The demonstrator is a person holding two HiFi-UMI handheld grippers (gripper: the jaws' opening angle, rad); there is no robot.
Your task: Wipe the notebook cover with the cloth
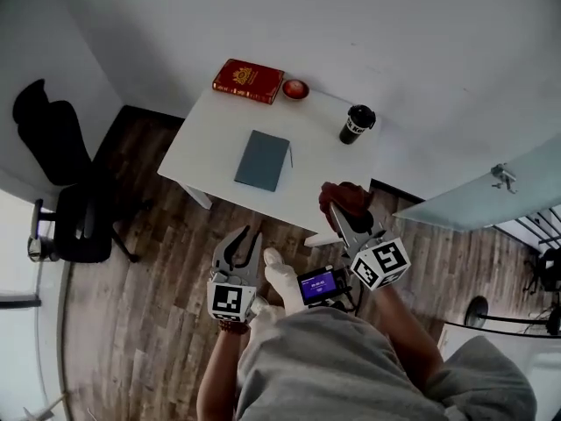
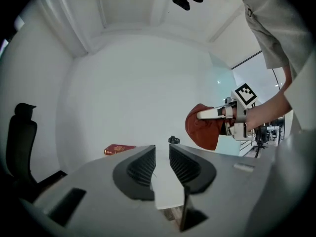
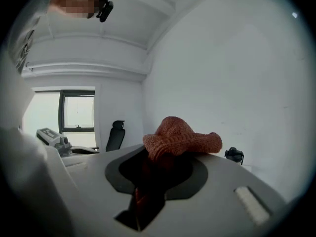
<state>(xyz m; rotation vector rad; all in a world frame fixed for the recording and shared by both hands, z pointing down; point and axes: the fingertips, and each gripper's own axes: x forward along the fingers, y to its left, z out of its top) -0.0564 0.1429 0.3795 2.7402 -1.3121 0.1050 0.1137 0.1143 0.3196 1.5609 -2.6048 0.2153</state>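
The right tool (image 1: 344, 220) is clamped on the cloth (image 1: 344, 197). The left tool (image 2: 162, 165) has its jaws a little apart, with nothing in them. The notebook (image 1: 262, 160) lies on the bench (image 1: 326, 152) ahead of both tools, untouched, so all the wiping is left to do.

Grey-blue notebook (image 1: 262, 160), rust-red cloth (image 1: 344, 198), white table (image 1: 320, 152)

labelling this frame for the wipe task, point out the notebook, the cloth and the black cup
notebook (image 1: 262, 160), head view, middle of its grey cover
cloth (image 1: 346, 196), head view, middle of the red bunch
black cup (image 1: 354, 130), head view, its side below the lid
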